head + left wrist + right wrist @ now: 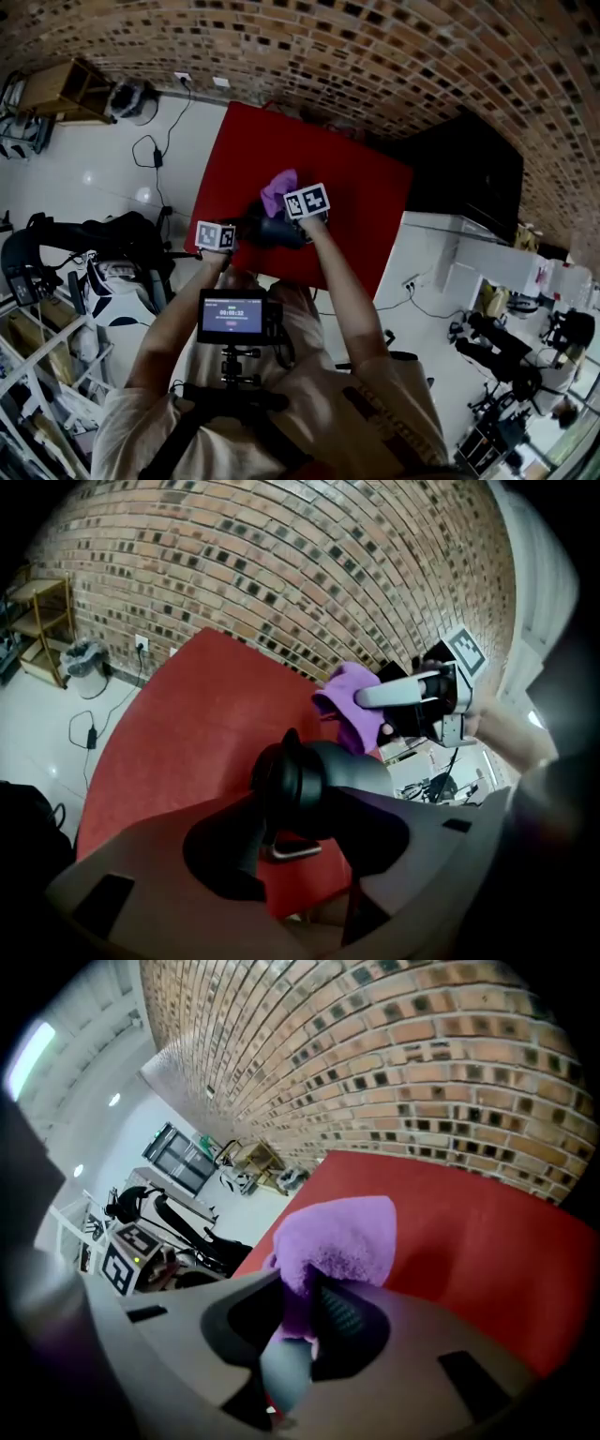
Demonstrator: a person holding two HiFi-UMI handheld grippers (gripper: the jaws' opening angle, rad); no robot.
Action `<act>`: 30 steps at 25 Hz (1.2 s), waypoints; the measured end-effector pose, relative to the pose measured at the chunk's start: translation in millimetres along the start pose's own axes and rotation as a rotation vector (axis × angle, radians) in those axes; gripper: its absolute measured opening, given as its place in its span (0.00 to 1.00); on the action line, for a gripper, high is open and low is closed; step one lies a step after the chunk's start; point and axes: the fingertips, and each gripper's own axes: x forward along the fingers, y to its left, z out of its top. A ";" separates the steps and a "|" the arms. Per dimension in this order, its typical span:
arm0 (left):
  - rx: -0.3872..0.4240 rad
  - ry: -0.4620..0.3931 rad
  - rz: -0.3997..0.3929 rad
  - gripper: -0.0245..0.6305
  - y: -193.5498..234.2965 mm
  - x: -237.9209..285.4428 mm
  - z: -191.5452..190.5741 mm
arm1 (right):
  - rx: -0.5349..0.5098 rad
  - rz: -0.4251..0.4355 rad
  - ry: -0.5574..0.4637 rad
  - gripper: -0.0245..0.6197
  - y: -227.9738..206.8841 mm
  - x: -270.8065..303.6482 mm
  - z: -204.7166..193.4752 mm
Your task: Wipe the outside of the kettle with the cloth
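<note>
Left gripper (302, 829) jaws were clamped on the dark kettle (352, 772), black lid end toward the left jaw, grey body toward the right. Right gripper (298, 1302) jaws were pinched tight on the purple cloth (342, 1237), most of it bunched up past the fingertips. Kettle sat in the left gripper over the near part of the red table (361, 202); cloth just beyond it, near but contact unclear.

Writing: small screen (232, 316) on the head rig showed a timer line, digits too small to trust. Marker cubes (307, 202) carried only black-and-white square patterns, no text.

Surface: plain red tabletop. Room: brick wall (375, 56) behind, glossy white floor (84, 178).

Around: wooden shelf (58, 89) in the far left corner, cable (150, 145) trailing over the floor from the wall sockets, black cabinet (469, 173) to the right of the table, dark equipment (75, 246) at the left. Person's forearms crossed the near table edge and hid it.
</note>
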 end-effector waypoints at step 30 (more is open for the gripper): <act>-0.172 -0.036 0.003 0.14 5.8 16.3 -3.6 | -0.229 0.092 0.283 0.17 45.0 16.3 -51.7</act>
